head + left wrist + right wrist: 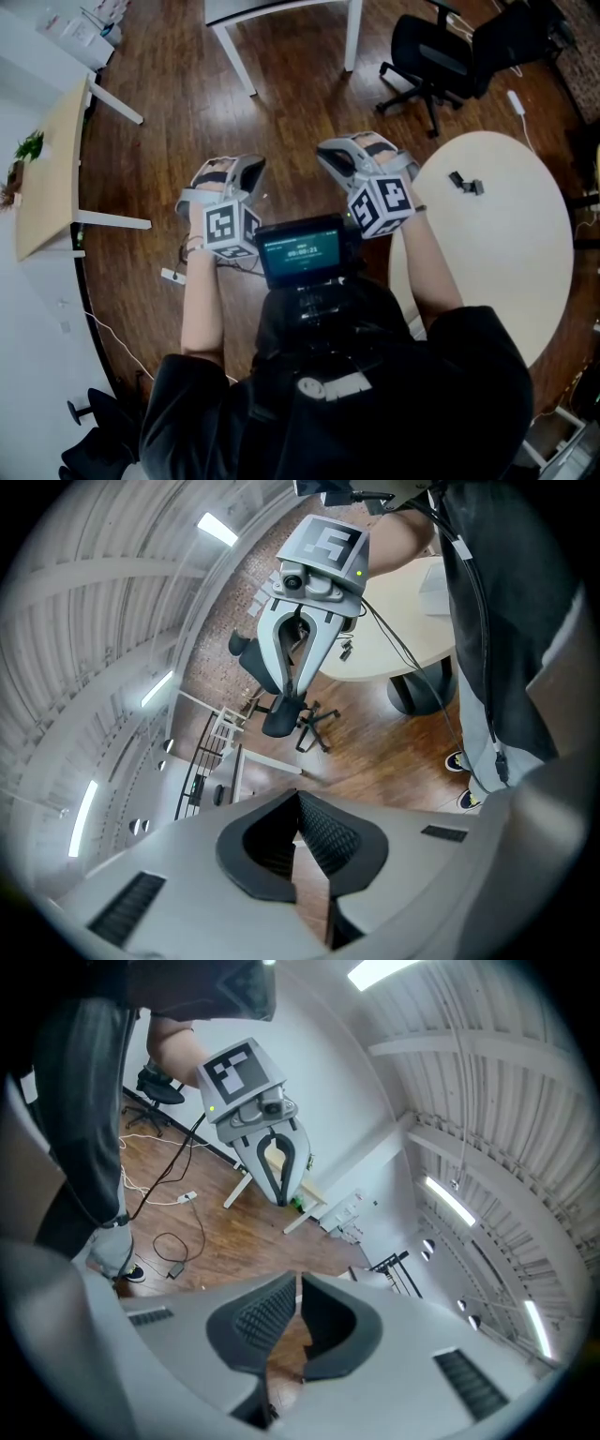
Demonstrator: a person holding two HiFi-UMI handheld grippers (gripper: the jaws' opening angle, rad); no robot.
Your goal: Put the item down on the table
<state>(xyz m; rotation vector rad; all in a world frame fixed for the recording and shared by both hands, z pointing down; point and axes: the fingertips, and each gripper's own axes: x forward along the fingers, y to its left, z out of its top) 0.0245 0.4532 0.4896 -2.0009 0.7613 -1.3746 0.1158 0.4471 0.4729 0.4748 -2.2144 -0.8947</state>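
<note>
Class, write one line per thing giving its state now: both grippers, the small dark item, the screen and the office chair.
left gripper: shut, empty
right gripper: shut, empty
small dark item: lying on the round table, clear of both grippers
screen: lit
office chair: upright, unoccupied

small dark item (466,184) on pale round table (506,267)

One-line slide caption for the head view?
Person holds left gripper and right gripper, both shut and empty, above wood floor beside round table bearing a small dark object.
</note>
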